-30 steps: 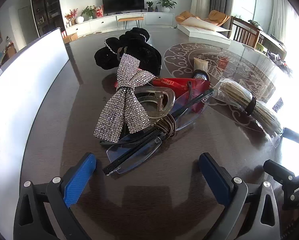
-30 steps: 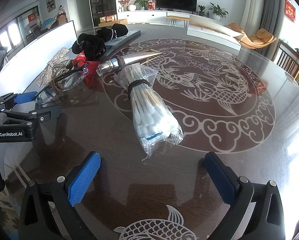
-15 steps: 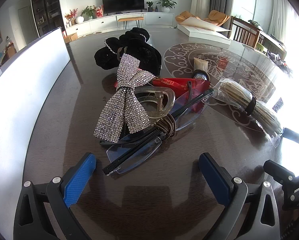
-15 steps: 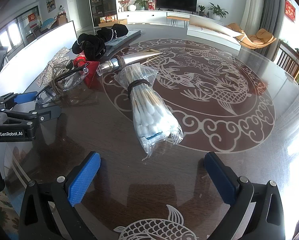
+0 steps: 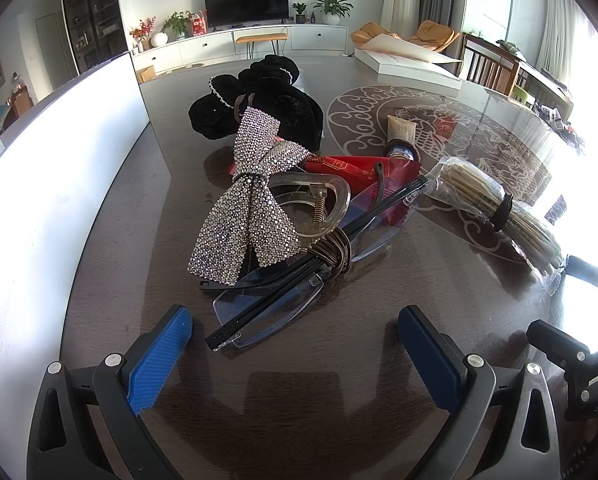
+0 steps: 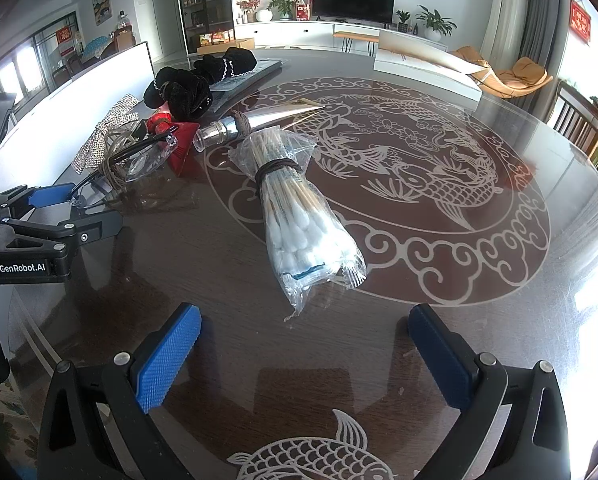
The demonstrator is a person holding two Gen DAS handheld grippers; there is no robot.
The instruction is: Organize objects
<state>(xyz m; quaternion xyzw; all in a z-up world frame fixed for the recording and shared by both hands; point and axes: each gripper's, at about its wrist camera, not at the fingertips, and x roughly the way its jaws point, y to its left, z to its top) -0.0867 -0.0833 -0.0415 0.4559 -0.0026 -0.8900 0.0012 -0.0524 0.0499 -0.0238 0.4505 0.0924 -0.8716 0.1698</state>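
A pile lies on the dark table: folded rimless glasses (image 5: 283, 300) bound with a brown hair tie (image 5: 337, 250), a rhinestone bow (image 5: 251, 204), a clear hair claw (image 5: 319, 200), a red packet (image 5: 363, 172) and black scrunchies (image 5: 267, 100). My left gripper (image 5: 295, 332) is open and empty, just short of the glasses. A bagged bundle of cotton swabs (image 6: 299, 216) lies ahead of my right gripper (image 6: 303, 340), which is open and empty. The left gripper also shows in the right wrist view (image 6: 55, 208), and the swabs in the left wrist view (image 5: 495, 208).
A silver tube (image 6: 259, 120) lies beyond the swabs. A white upright panel (image 5: 51, 168) runs along the table's left side. A flat white box (image 6: 423, 68) sits at the far edge. The table (image 6: 439, 184) carries a fish pattern.
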